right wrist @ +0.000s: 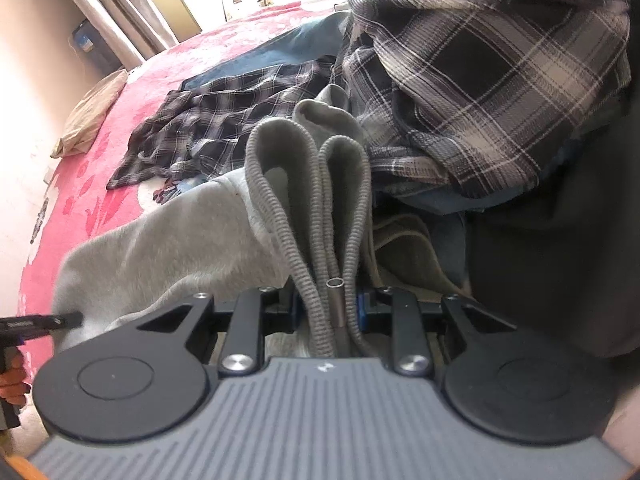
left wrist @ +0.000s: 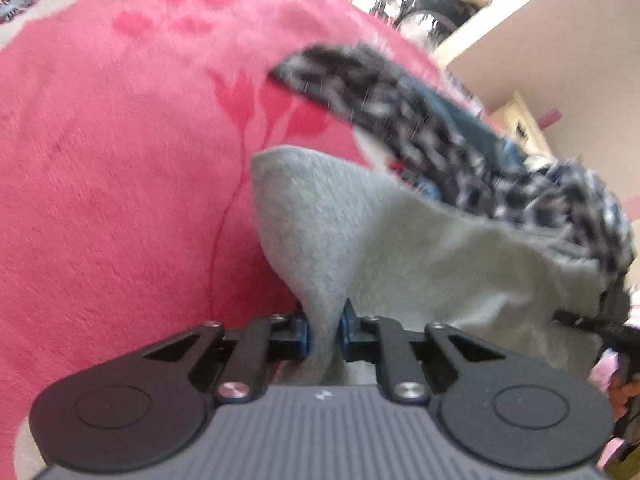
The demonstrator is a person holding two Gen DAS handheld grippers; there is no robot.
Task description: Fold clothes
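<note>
Pink plush bedspread [left wrist: 120, 160]: covers the bed; all garments lie on it.
Plaid shirt [right wrist: 224, 120]: spread flat on the bedspread beyond the sweatshirt.
Grey sweatshirt [right wrist: 168, 236]: on the bedspread, stretched between both tongs.
Left tongs [left wrist: 323, 330]: clamped on a pinch of plain grey fleece.
Right tongs [right wrist: 327, 308]: clamped on the bunched ribbed hem [right wrist: 280, 200] and a metal-tipped drawcord [right wrist: 336, 292].

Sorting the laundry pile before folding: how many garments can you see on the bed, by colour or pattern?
Grey sweatshirt: 1
Plaid shirts: 2
Blue garment: 1
Dark garment: 1
Total: 5, all on the pink blanket; more may lie hidden underneath.
</note>
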